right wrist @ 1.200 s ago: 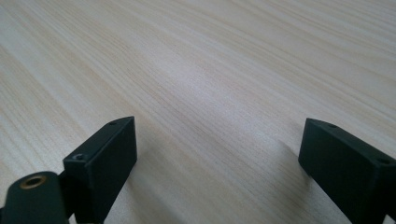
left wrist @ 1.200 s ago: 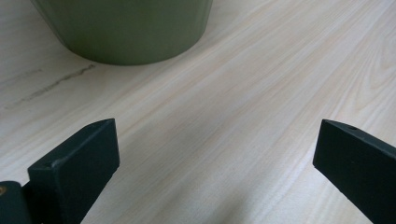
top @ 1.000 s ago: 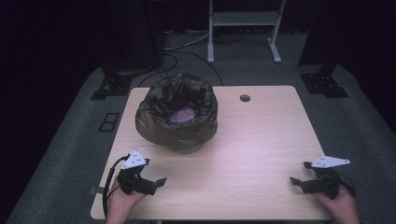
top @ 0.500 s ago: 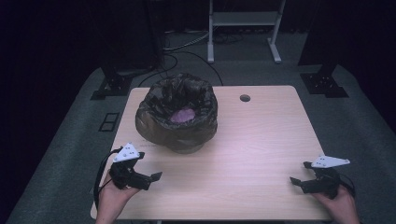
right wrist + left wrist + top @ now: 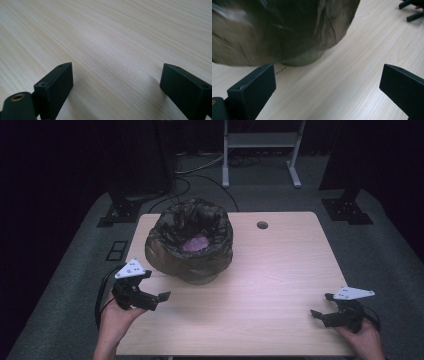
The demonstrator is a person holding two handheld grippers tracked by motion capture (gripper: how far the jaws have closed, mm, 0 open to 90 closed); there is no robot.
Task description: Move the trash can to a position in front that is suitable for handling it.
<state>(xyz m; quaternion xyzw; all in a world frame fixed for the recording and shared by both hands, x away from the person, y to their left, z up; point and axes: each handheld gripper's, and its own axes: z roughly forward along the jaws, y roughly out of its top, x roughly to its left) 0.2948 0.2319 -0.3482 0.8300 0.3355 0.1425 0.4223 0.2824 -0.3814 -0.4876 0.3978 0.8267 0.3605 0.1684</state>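
Holding both wide open, we are keeping the left hand-held gripper (image 5: 152,295) near the crumpled bag (image 5: 190,242) and the right hand-held gripper (image 5: 320,307) on the surface (image 5: 280,270).

Dim room — grey carpet (image 5: 75,320).

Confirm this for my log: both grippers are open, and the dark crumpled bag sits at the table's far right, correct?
Not quite. The dark crumpled bag sits at the far left of the light wooden table, as the high view shows. The left gripper and right gripper are open.
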